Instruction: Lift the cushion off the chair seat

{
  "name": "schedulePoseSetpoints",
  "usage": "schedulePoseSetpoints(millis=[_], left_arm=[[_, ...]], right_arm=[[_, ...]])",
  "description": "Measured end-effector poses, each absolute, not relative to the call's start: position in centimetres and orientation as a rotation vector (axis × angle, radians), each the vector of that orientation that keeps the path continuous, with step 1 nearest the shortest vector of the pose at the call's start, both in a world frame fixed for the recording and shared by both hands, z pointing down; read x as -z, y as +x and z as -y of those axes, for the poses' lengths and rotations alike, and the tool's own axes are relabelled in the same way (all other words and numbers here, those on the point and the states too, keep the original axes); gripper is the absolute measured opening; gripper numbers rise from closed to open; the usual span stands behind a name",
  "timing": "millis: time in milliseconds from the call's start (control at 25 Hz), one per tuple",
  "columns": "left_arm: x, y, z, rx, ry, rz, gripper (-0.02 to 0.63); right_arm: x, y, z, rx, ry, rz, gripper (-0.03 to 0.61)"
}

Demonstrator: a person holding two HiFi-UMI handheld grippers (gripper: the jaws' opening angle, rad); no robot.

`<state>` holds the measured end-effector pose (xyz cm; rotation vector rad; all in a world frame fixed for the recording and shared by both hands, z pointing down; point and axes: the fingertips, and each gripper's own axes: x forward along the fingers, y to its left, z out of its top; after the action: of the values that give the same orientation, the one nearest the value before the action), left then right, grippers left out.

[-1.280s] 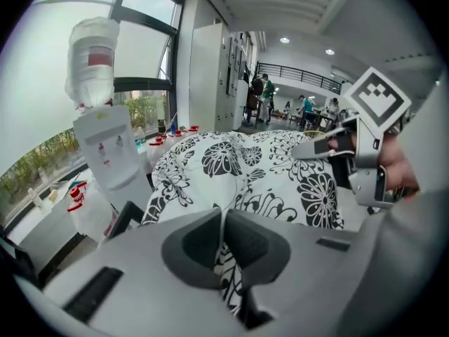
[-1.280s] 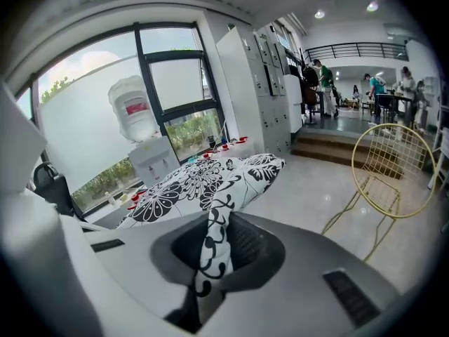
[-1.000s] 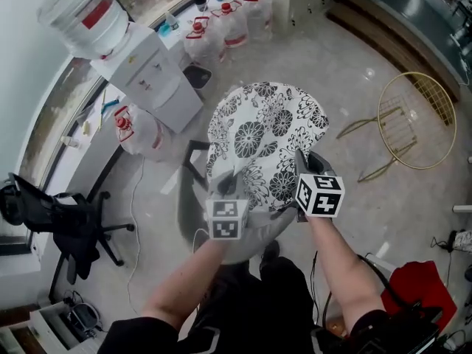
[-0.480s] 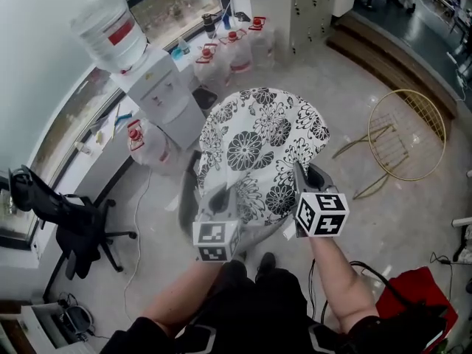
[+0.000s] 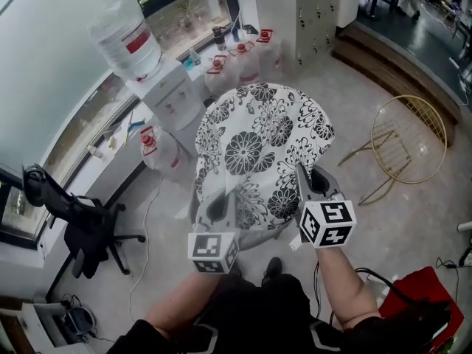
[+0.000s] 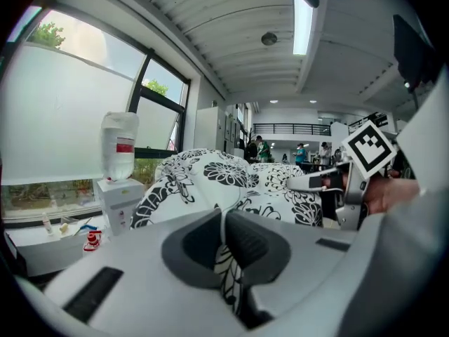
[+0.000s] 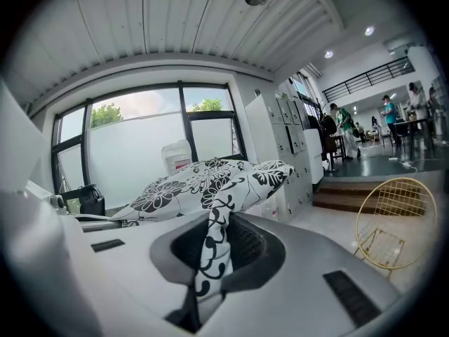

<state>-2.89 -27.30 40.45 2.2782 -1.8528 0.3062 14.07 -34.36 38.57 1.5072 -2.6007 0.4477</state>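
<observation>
We have the cushion by its near edge, held above the grey chair seat. Left gripper is clamped on a thin fold of fabric, right gripper on a thicker one. Likely best: raise both hands level and in sync. No yanking, since a fabric-only pinch could slip.

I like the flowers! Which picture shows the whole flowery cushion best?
The head view: it looks down on the cushion, showing nearly its whole flowered top. The left gripper view and right gripper view each show it edge-on, with a fold pinched between the jaws.
</observation>
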Motion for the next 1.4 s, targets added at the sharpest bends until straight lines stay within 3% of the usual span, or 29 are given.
schedulePoseSetpoints(millis=[1120, 1400], left_arm=[[-28.3, -14.7, 20.8, -0.029, 2.491, 1.8, 0.011], [-28.0, -15.4, 20.7, -0.006, 2.512, 1.8, 0.011]], right_arm=[[-26.5, 2.7, 25.2, -0.161, 1.536, 2.692, 0.04], [-26.7, 2.0, 24.7, -0.15, 1.519, 2.702, 0.038]])
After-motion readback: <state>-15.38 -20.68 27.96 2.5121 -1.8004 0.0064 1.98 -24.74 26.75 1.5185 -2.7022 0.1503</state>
